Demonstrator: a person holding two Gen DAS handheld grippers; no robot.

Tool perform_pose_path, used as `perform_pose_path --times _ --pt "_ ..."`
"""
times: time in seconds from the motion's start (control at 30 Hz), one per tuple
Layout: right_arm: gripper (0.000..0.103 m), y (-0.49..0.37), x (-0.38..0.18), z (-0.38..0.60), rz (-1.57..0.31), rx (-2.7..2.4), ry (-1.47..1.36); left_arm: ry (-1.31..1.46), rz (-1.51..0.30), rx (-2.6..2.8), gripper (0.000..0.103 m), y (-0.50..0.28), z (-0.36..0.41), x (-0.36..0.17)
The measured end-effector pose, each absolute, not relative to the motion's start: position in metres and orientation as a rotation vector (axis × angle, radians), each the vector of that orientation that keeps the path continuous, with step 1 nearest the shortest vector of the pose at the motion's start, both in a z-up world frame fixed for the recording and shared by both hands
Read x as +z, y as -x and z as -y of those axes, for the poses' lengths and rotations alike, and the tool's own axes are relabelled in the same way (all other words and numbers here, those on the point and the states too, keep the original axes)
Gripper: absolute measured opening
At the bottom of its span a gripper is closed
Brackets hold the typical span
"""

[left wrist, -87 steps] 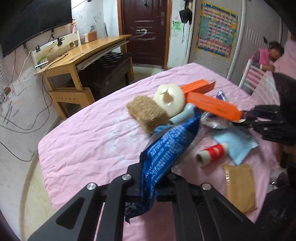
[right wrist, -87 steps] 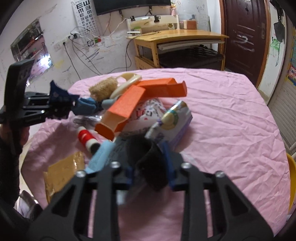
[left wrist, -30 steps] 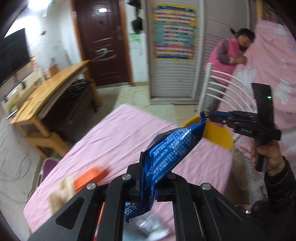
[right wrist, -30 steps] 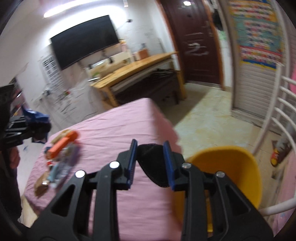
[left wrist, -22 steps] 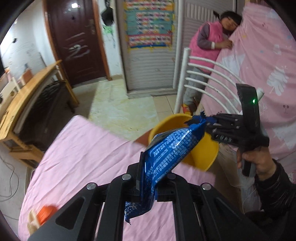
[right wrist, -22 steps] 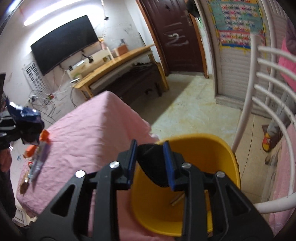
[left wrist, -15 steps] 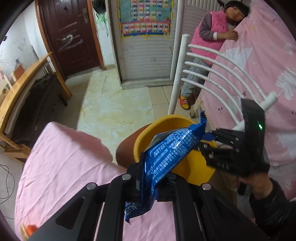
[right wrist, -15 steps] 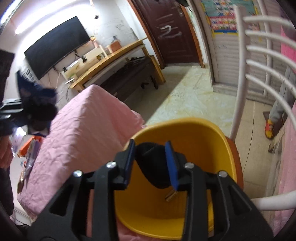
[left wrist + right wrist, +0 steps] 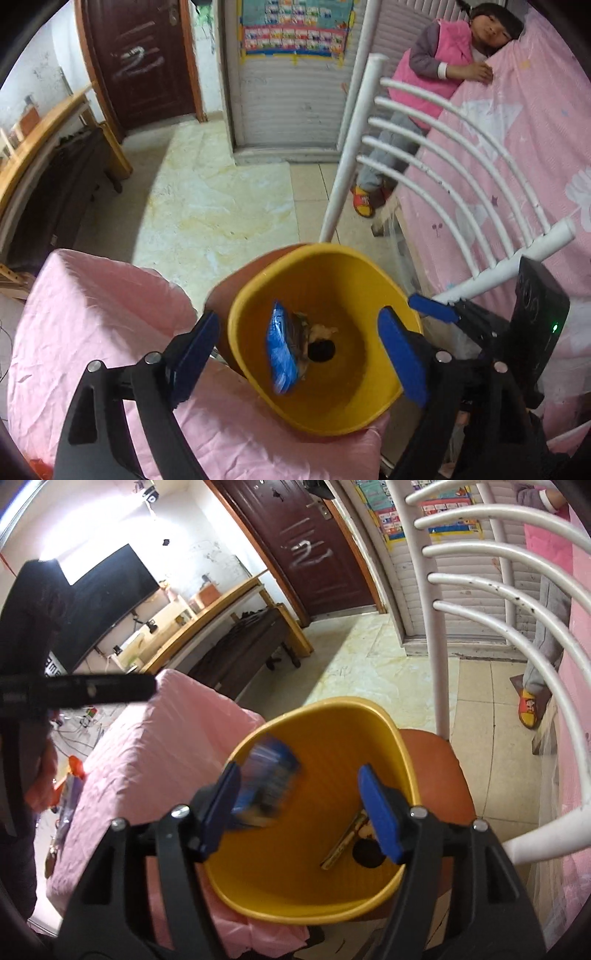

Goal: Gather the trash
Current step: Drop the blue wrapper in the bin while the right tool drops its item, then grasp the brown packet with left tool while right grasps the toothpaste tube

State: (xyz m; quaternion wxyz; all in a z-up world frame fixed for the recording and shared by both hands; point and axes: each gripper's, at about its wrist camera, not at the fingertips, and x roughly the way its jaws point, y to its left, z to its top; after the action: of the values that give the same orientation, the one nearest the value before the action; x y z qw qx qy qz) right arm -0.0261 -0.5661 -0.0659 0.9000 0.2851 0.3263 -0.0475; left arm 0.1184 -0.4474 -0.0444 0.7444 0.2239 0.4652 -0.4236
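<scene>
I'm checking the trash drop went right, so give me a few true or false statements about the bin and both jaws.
1. The blue wrapper is inside the yellow bin. True.
2. The left gripper clamps the wrapper. False: its jaws have just opened and hold nothing.
3. The right gripper has open jaws above the bin. True.
4. The bin stands on the pink bedspread. False: it sits on an orange stool beside it.
</scene>
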Motion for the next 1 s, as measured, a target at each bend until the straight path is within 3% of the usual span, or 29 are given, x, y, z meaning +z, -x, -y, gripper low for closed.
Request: perform_pose_path --times 0.1,0.23,0.37,0.57,0.8,1.0 --pt "0.064 0.030 -0.054 0.557 -0.664 -0.082 -0.572 -0.441 -0.956 -0.922 0.083 -0.114 0.417 -0.017" --pt "0.084 0.028 -0.031 0.525 -0.635 -0.023 -0.502 -0.426 -0.834 -0.823 0.083 -0.102 0.343 0.017" --pt "0.092 0.015 -0.004 0.481 -0.618 0.072 -0.426 -0.363 -0.766 -0.683 0.083 -0.097 0.243 0.044" --pt "0.094 -0.011 0.024 0.410 -0.614 0.194 -0.342 -0.276 -0.745 -0.450 0.083 -0.100 0.108 0.062" --pt "0.097 -0.031 0.047 0.322 -0.633 0.322 -0.257 -0.197 -0.786 -0.320 0.083 -0.086 0.008 0.040" --pt "0.097 -0.048 0.053 0.252 -0.703 0.394 -0.183 -0.177 -0.853 -0.408 0.083 -0.067 -0.010 -0.002"
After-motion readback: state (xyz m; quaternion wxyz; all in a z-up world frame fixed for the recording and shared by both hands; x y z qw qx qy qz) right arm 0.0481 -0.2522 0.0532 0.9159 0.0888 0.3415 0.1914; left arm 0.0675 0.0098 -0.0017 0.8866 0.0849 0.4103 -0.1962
